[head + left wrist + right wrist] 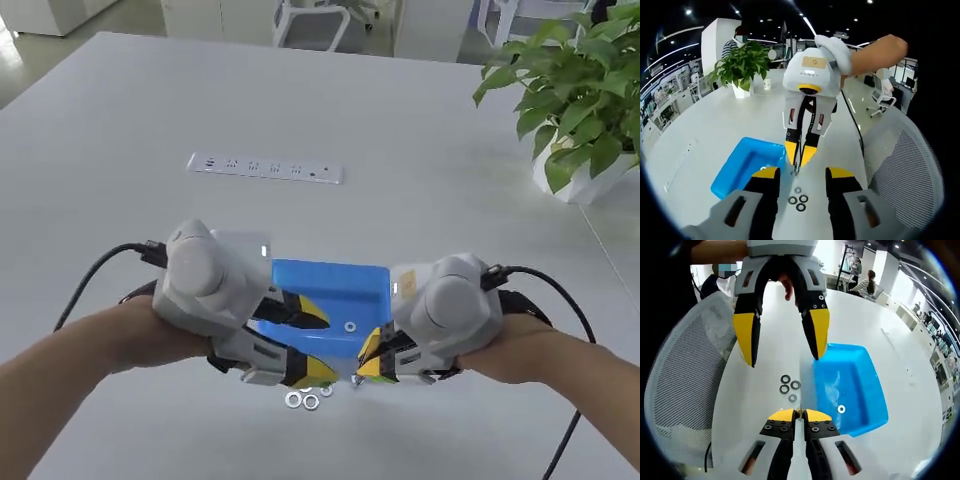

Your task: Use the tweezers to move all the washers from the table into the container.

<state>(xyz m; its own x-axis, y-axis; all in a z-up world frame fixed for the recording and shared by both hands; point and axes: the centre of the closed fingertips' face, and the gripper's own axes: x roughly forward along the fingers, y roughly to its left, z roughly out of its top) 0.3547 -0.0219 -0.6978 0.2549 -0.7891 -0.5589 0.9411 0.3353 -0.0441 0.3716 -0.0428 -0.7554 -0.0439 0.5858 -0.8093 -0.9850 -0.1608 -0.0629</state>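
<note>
Several small metal washers [308,398] lie close together on the white table, just in front of the blue container [330,285]. One more washer [350,326] rests inside it. The two grippers face each other over the container's near edge. My left gripper [803,172] is open with nothing between its jaws, and the washers [798,199] lie just ahead of it. My right gripper [801,415] is shut on thin tweezers [796,167], which point down at the table beside the washers [789,388]. The left gripper [782,340] hangs open above them, and the container [860,385] lies to the right.
A white power strip [265,167] lies farther back on the table. A potted plant [580,90] stands at the far right. A mesh chair [910,170] is close to the table's near edge. People sit in the office behind.
</note>
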